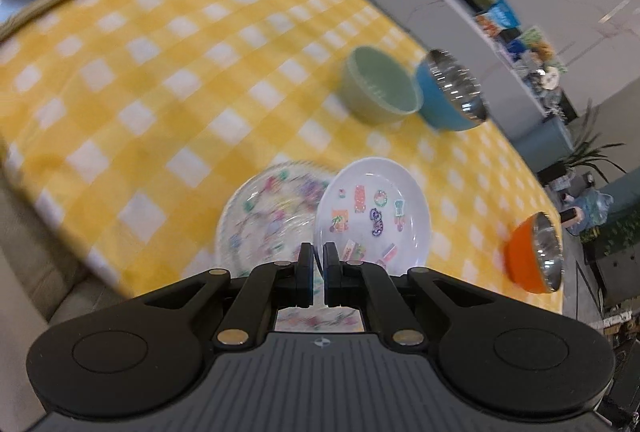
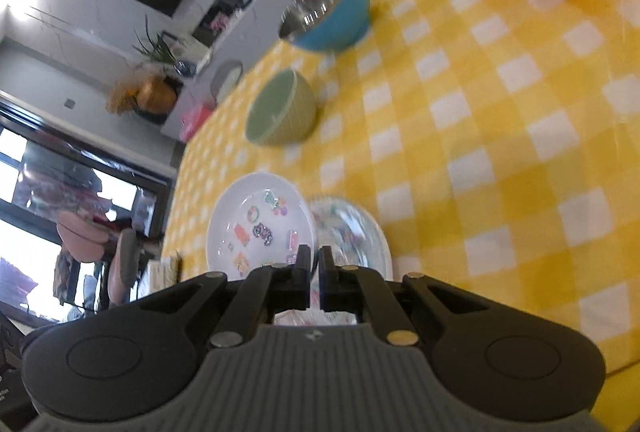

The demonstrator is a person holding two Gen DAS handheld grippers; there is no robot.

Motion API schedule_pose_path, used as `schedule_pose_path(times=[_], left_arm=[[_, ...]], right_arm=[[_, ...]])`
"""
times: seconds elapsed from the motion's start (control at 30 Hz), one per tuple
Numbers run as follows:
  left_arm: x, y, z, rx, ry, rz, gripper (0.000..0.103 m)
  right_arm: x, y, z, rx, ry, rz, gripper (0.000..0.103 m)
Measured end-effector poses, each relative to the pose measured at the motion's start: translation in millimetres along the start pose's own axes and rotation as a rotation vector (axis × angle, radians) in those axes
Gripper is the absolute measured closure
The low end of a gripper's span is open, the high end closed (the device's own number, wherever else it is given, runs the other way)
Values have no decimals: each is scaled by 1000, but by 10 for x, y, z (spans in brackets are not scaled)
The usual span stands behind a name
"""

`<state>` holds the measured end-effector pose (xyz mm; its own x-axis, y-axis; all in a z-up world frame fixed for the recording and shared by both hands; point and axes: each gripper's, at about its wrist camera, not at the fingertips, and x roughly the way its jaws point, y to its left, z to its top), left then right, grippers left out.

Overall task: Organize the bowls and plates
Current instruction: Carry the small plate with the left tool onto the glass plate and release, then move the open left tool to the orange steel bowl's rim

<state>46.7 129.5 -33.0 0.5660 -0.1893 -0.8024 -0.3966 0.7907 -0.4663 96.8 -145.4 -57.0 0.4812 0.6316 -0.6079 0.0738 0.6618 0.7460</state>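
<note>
Both tongs, the left tongs [image 1: 318,260] and the right tongs [image 2: 314,264], are pinching the white plate [image 1: 374,212] at the bottom middle, so they should be lowering it flat onto the clear plate [image 1: 264,216] gently.

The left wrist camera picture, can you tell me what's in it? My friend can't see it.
The left gripper has its fingers pinched on the rim of a white sticker plate, lifted above a blurry patterned plate. Behind, on the yellow checked tablecloth, sit a green bowl, blue bowl and orange bowl.
</note>
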Motion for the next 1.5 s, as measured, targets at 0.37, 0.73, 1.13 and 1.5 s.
schedule_pose_path(times=[0.37, 0.73, 1.13, 1.5], left_arm=[[188, 215, -58, -61, 72, 36, 99], [238, 228, -101, -64, 100, 57, 93], [131, 150, -70, -25, 67, 73, 67], [-126, -444, -68, 208, -77, -35, 63]], right_arm=[[227, -62, -63, 10, 81, -54, 102], [244, -108, -64, 39, 108, -63, 101], [103, 11, -38, -16, 40, -78, 70], [-355, 194, 222, -174, -164, -145, 60]])
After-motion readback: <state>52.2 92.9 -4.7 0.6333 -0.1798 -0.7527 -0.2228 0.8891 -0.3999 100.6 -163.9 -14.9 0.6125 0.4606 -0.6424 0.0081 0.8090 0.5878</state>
